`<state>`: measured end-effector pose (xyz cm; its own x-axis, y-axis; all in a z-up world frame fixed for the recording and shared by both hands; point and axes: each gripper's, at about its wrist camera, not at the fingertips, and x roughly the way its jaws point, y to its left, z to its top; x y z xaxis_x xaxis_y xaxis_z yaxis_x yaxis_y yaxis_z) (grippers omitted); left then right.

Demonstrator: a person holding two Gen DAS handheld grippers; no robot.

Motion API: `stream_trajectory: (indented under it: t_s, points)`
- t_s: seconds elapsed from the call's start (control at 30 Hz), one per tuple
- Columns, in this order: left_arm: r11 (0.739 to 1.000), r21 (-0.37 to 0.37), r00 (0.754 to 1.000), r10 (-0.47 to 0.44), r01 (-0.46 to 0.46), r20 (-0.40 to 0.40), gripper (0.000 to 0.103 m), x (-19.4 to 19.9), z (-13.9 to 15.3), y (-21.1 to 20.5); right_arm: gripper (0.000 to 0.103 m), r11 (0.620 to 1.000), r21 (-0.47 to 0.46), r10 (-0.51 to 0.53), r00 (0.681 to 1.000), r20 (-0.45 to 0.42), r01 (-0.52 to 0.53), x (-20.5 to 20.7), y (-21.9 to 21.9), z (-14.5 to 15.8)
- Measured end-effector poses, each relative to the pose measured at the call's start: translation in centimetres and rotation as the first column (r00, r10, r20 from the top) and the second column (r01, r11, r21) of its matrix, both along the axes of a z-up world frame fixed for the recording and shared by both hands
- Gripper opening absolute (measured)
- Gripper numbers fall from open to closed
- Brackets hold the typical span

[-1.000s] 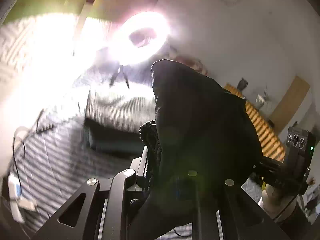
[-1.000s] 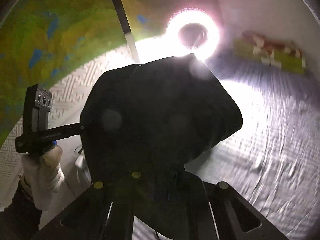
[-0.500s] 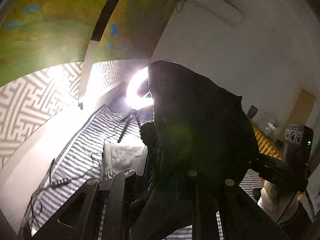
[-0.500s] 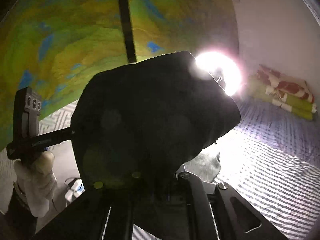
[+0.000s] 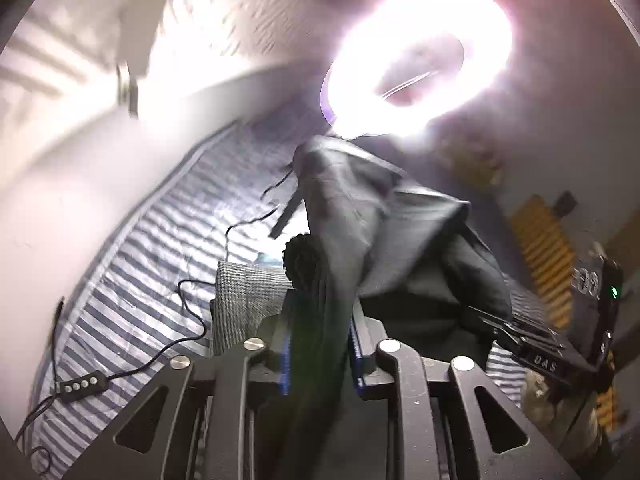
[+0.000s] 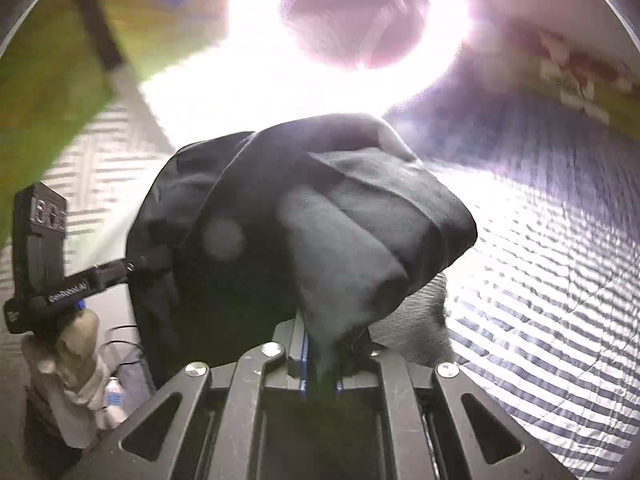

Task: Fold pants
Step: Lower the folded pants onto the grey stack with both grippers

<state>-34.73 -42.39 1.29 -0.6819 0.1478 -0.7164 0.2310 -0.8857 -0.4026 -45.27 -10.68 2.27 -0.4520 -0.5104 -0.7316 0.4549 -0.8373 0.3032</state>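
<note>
Pants (image 5: 360,216) of dark cloth are hanging bunched in the middle of both views, above the striped bedsheet (image 5: 132,264), because each claw is pinching one part so the cloth can be carried over and laid down for a fold. Left gripper (image 5: 320,344) and right gripper (image 6: 320,364) are both clenching the fabric, though their jaws have just been opening a little with cloth between them. Ring light (image 5: 416,52) is glaring at the top, while a grey folded cloth (image 5: 244,300) and black cable (image 5: 168,344) are lying on the sheet below, possibly standing in the way.
</note>
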Motion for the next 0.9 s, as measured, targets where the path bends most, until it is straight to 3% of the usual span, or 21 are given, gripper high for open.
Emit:
stream_trajectory:
  t_s: [0.03,0.1,0.2,0.27,0.33,0.4,0.43,0.53,0.6,0.63,0.67,0.73,0.9]
  points:
    - [1.000,-0.005,0.999,0.011,-0.011,0.036,0.028,-1.0,-0.6,-0.3,0.018,0.999,0.032,-0.028,1.000,0.013,0.028,-0.9,0.2,-0.9]
    - [0.998,-0.039,0.998,0.041,-0.039,0.056,0.029,-1.4,-1.0,-0.7,0.020,0.993,0.078,-0.093,0.995,0.033,0.091,-2.4,1.1,-2.0]
    - [0.997,-0.059,0.998,0.058,-0.056,0.029,0.036,-1.3,-0.6,-1.5,0.023,0.987,0.021,-0.161,0.985,0.064,0.160,-2.9,4.4,-2.1]
    - [0.994,-0.076,0.997,0.072,-0.073,-0.015,0.037,1.8,0.2,-1.8,0.024,0.979,-0.041,-0.197,0.979,0.051,0.199,-1.5,6.9,-1.5]
    - [0.999,-0.042,0.999,0.029,-0.030,-0.026,0.038,3.7,1.1,-0.9,0.024,0.981,-0.102,-0.158,0.985,0.069,0.165,0.6,7.9,-1.6]
    - [1.000,-0.023,0.999,-0.016,0.016,-0.031,0.047,5.7,1.4,-0.1,0.027,0.979,-0.153,-0.113,0.986,0.124,0.132,2.0,8.0,-2.1]
    - [0.999,-0.020,0.999,-0.033,0.033,-0.024,0.057,6.9,1.9,0.7,0.031,0.979,-0.167,-0.093,0.985,0.142,0.116,2.7,8.0,-2.4]
    - [0.998,-0.003,0.998,-0.060,0.060,0.035,0.061,8.6,0.6,2.2,0.039,0.985,-0.150,-0.055,0.980,0.189,0.084,5.0,7.6,-4.7]
    - [0.995,-0.063,0.995,-0.066,0.071,0.080,0.033,9.7,-0.6,3.6,0.040,0.989,-0.129,-0.048,0.974,0.223,0.078,5.8,6.9,-5.9]
    - [0.992,-0.093,0.992,-0.072,0.082,0.107,0.004,9.6,-0.8,4.3,0.039,0.986,-0.142,-0.051,0.970,0.236,0.086,6.4,7.6,-6.3]
    - [0.990,-0.105,0.989,-0.080,0.094,0.124,0.002,9.5,-1.0,5.0,0.026,0.982,-0.167,-0.047,0.967,0.251,0.091,6.7,7.7,-6.5]
    - [0.987,-0.130,0.987,-0.077,0.095,0.139,0.002,9.8,-0.7,5.6,0.012,0.978,-0.186,-0.036,0.959,0.281,0.091,6.9,7.4,-5.8]
    - [0.985,-0.155,0.996,-0.070,0.077,0.052,0.002,12.6,3.6,5.0,0.008,0.958,-0.279,0.011,0.960,0.278,0.069,9.0,7.4,-2.1]
